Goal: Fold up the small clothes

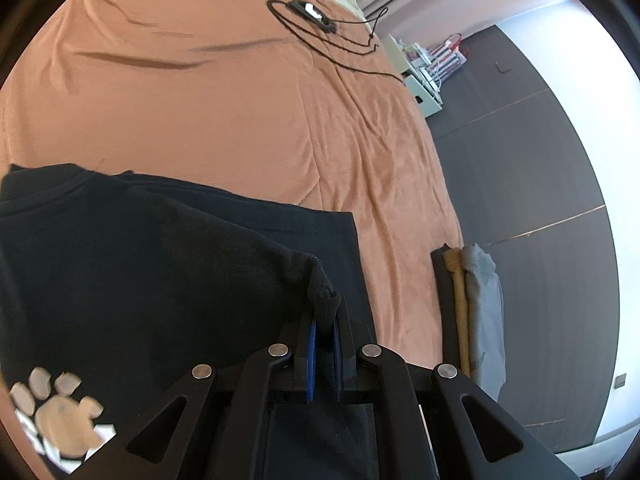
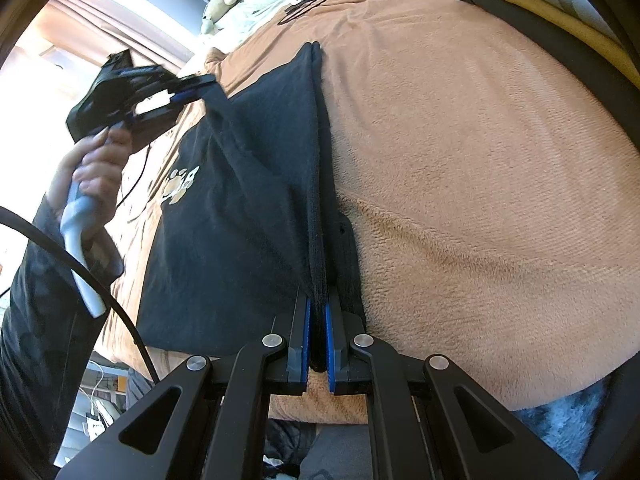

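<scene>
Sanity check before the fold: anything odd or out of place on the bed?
A black device with a loose cable lies on the far blanket, clear of the black top. Both grippers hold the top. Nothing spilled or damaged.

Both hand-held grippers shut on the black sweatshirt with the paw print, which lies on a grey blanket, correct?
Not quite: the blanket is orange-brown, not grey, as the left wrist view shows. The rest holds: the left hand-held gripper and the right hand-held gripper are each shut on the black sweatshirt with the paw print.
</scene>
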`<state>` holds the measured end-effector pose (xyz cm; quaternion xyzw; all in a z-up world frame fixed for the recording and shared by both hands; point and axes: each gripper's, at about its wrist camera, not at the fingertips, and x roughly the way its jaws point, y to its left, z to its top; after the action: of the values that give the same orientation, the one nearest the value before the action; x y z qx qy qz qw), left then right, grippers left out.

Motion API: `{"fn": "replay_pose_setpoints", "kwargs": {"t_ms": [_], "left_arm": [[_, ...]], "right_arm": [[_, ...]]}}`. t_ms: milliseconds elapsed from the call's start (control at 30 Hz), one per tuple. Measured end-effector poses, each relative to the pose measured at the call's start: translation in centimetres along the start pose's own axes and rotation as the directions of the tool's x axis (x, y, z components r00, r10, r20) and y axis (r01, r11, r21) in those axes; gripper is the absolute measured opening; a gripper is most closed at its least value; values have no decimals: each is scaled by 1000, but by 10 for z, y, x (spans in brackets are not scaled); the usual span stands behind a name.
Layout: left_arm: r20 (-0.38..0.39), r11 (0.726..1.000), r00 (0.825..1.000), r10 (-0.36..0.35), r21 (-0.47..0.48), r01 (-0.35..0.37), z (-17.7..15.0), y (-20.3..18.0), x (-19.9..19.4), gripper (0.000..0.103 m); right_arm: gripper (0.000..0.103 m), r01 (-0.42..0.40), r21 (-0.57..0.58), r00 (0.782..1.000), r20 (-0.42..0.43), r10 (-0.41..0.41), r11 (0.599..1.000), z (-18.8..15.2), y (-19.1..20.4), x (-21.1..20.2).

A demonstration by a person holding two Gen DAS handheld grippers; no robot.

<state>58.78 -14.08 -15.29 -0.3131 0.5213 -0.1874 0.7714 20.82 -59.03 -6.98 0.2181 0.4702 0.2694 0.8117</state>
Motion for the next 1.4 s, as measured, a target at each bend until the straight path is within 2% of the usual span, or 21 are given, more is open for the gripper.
{"fn": "replay_pose_setpoints", "kwargs": {"t_ms": [100, 167, 200, 233, 300, 333, 400, 733, 800, 833, 867, 1067, 1233, 1400], "left_arm": [[2, 1000, 1000, -4, -21, 4, 5, 1, 12, 8], [4, 1000, 1000, 1, -19, -1, 7, -2, 18, 16], [10, 1000, 1000, 0, -9, 0, 7, -4, 19, 26], [24, 1000, 1000, -6, 2, 6, 9, -6, 17, 41], [57, 1000, 998, -24, 10, 24, 10, -9, 9, 59], [70, 999, 997, -32, 13, 31, 10, -10, 6, 63], [83, 999, 996, -42, 14, 41, 9, -9, -3, 63], [100, 999, 994, 40, -20, -38, -26, 23, -45, 63], [102, 998, 993, 56, -30, -53, -35, 30, -53, 63], [103, 998, 993, 63, -34, -60, -40, 34, -57, 63], [105, 997, 992, 68, -37, -64, -45, 38, -62, 63], [114, 995, 989, 93, -53, -88, -79, 58, -89, 63], [122, 991, 986, 111, -92, -100, -110, 79, -111, 63], [129, 985, 983, 129, -127, -113, -138, 104, -135, 63]], "right_arm": [[3, -1, 0, 1000, -3, 1, 1000, 1, 0, 1], [3, -2, 2, 1000, -7, 2, 1000, 2, 0, 1], [3, -2, 4, 1000, -9, 2, 1000, 2, 0, 2], [3, -2, 5, 1000, -14, 2, 1000, 3, 1, 2], [3, 4, 0, 1000, -21, -4, 1000, 5, 2, 2], [4, 11, -11, 1000, -25, -11, 1000, 6, 4, 2], [4, 17, -14, 999, -31, -18, 1000, 7, 7, 1], [13, 19, 15, 1000, -15, -19, 1000, 13, 8, -9], [26, 34, 9, 999, -8, -34, 999, 14, 8, -12], [40, 50, 8, 999, -1, -50, 999, 15, 8, -13], [47, 57, 7, 998, 5, -57, 998, 15, 8, -15], [47, 65, -7, 998, 1, -65, 998, 19, 10, -11], [47, 66, -4, 997, -39, -67, 998, 24, 10, 5], [47, 26, 3, 998, -59, -26, 1000, 31, 7, 8]]}}
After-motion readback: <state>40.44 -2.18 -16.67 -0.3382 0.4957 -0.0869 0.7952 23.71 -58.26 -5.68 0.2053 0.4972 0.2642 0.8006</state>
